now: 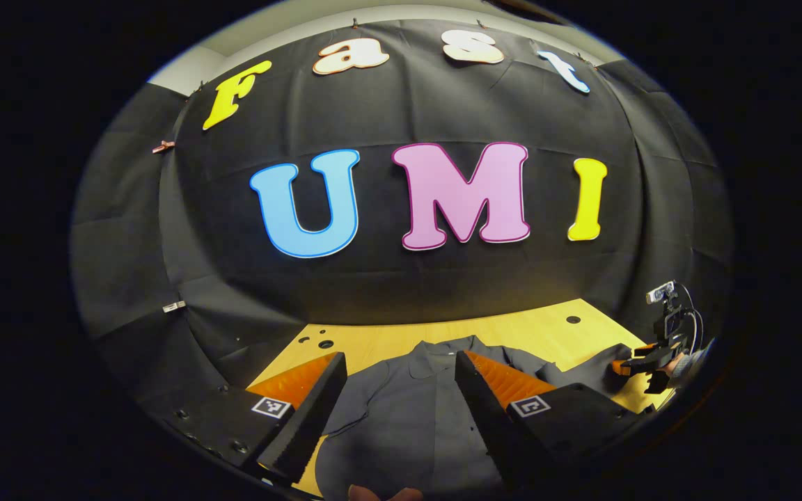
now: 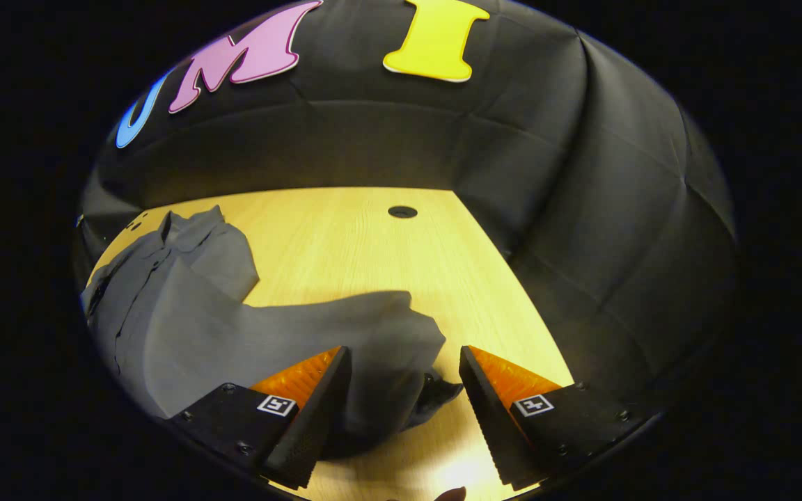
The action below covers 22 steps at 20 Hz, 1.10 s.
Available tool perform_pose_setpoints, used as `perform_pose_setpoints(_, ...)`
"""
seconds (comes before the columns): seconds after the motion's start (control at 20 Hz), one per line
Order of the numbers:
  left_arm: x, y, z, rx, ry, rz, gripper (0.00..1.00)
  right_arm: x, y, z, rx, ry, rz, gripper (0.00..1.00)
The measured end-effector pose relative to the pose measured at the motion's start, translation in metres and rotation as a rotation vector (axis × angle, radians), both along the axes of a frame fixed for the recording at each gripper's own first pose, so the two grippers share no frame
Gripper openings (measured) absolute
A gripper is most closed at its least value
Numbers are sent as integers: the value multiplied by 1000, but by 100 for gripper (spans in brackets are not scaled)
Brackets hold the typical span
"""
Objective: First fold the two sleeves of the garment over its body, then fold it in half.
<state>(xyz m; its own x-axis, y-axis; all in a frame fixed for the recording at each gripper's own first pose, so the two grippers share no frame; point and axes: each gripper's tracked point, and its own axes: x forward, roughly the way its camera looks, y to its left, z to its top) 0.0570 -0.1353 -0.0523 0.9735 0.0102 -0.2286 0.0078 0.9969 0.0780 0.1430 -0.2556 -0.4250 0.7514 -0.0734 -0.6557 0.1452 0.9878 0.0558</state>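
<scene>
Your left gripper (image 1: 401,407) hangs spread wide over the grey shirt's (image 1: 408,410) body on the wooden table (image 1: 547,327), your right gripper (image 2: 404,407) likewise gapes around the right sleeve's (image 2: 373,334) cuff at six o'clock, collar (image 2: 189,229) lying beyond toward ten.

Black cloth wall (image 1: 401,292) behind and beside; light wooden table (image 2: 373,250) with round holes, warmly lit.
</scene>
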Motion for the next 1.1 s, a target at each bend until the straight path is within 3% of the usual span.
perform_pose_setpoints(0.35,-3,7,-1,27,7,62,99,1,6,-17,105,22,-15,96)
perform_pose_setpoints(0.4,-5,8,-2,26,14,71,99,7,6,-17,100,10,-16,80)
perform_pose_setpoints(0.45,-8,9,-5,23,20,78,99,8,10,-20,100,9,1,73)
perform_pose_setpoints(0.6,-13,19,-1,23,10,88,99,7,12,-16,82,35,3,8)
perform_pose_setpoints(1.1,-8,68,0,3,-34,-9,99,-43,9,99,45,-126,-137,7)
